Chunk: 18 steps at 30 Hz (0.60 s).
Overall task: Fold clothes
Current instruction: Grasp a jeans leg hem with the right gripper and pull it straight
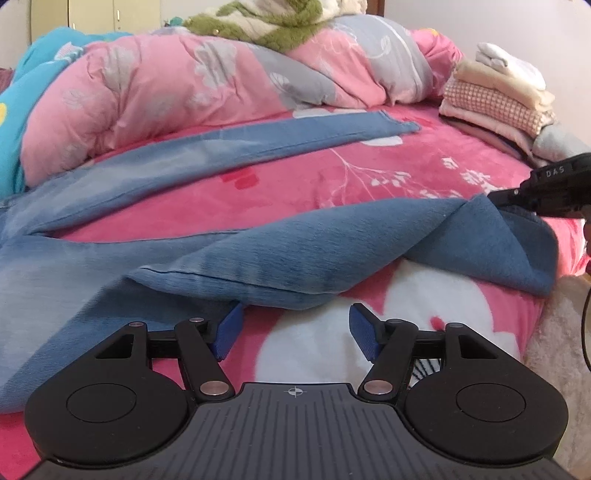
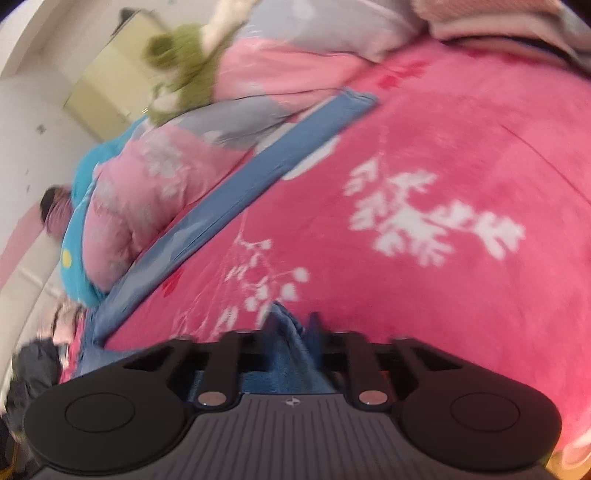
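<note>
Blue trousers (image 1: 229, 258) lie spread on the pink flowered bedspread (image 1: 369, 184), one leg running to the back and the other across the front. My left gripper (image 1: 295, 325) hovers just in front of the near leg's edge, its blue pads (image 1: 364, 332) apart with nothing between them. My right gripper (image 1: 506, 195) shows at the right edge of the left wrist view, pinching the near leg's cuff end. In the blurred right wrist view, blue fabric (image 2: 288, 354) is bunched between the right gripper's (image 2: 291, 321) closed fingers, and the far leg (image 2: 258, 170) stretches away.
A rumpled pink and grey quilt (image 1: 192, 85) lies along the back of the bed with a green and white garment (image 1: 266, 22) on top. A stack of folded clothes (image 1: 498, 92) sits at the back right. A turquoise blanket (image 1: 22, 110) is at the left.
</note>
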{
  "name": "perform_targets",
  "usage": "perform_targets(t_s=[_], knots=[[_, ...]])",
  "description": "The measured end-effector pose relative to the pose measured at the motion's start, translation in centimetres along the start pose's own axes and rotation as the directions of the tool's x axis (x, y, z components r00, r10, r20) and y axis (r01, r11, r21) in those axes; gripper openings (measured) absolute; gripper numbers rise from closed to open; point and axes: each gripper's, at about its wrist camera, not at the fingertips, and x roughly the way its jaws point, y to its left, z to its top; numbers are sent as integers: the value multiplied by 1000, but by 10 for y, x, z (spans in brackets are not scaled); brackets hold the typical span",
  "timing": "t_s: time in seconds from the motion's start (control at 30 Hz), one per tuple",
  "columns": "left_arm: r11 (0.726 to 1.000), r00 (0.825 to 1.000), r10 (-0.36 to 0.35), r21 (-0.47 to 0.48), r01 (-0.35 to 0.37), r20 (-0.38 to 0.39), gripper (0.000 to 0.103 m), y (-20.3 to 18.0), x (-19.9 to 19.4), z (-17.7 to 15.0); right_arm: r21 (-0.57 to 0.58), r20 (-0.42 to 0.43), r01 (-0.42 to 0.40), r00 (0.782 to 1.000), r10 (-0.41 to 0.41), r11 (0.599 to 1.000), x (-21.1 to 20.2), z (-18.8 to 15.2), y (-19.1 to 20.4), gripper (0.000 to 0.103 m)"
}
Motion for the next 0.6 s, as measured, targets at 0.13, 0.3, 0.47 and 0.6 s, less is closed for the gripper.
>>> perform_targets(t_s=[0.13,0.3,0.47,0.6], knots=[[999,1000,-27,-41,27,-5,63,3,9,9,-66,54,-42,997,45,997,-8,15,17,2],[987,997,-79,-139,80,14,63,11,18,28,-206,139,-178,968,209,962,-27,56,53,1],[922,980,-193,-332,200,54,63,29,29,41,-481,133,-349,877,461,804,-63,65,83,1],[878,967,-236,-406,254,96,63,36,33,45,-589,20,-326,909,417,740,-78,35,65,2]])
